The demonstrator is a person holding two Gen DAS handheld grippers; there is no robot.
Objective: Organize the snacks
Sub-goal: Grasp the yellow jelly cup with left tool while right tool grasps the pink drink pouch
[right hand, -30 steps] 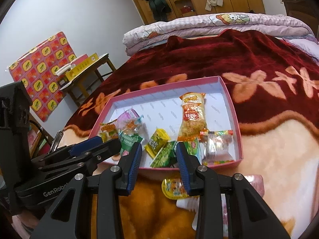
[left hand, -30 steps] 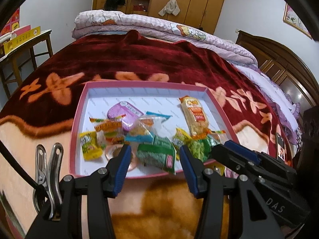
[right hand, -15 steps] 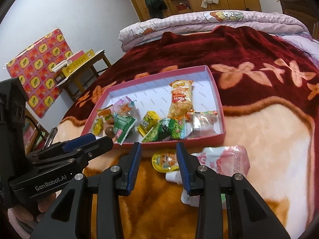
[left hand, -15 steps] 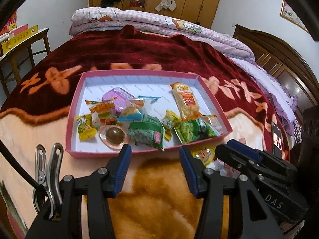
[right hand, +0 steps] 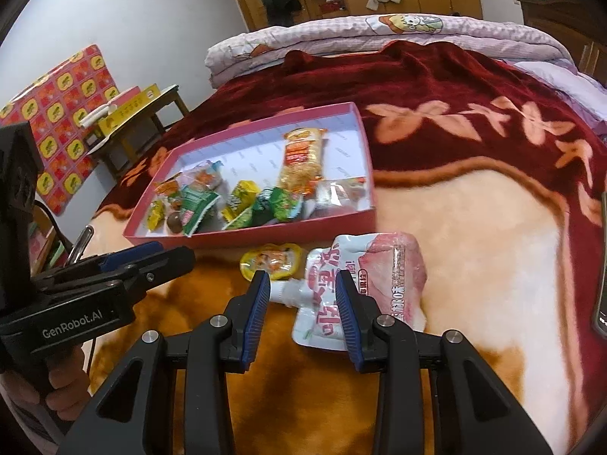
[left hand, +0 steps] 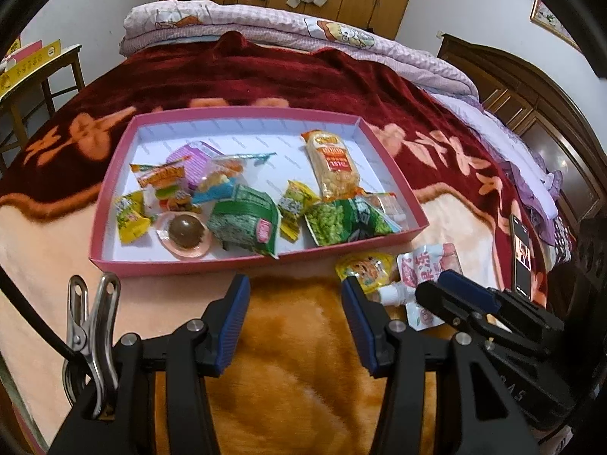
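Observation:
A pink tray (left hand: pixel 250 263) (right hand: pixel 265 233) with several snack packets lies on the bed blanket. A yellow jelly cup (left hand: pixel 366 267) (right hand: pixel 271 261) and a white-pink spouted pouch (left hand: pixel 426 269) (right hand: pixel 360 280) lie on the blanket just in front of the tray's near right corner. My left gripper (left hand: pixel 296 290) is open and empty, hovering over the blanket in front of the tray. My right gripper (right hand: pixel 303 284) is open and empty, its jaws on either side of the pouch's spout end.
A phone (left hand: pixel 520 254) lies on the blanket at the right. A small wooden table (right hand: pixel 132 113) with boxes stands left of the bed. Folded quilts (left hand: pixel 303 30) lie at the far end. A wardrobe stands behind.
Both grippers have drawn back from the tray toward the near edge of the bed. The jelly cup and the pouch have come fully into view below the right gripper.

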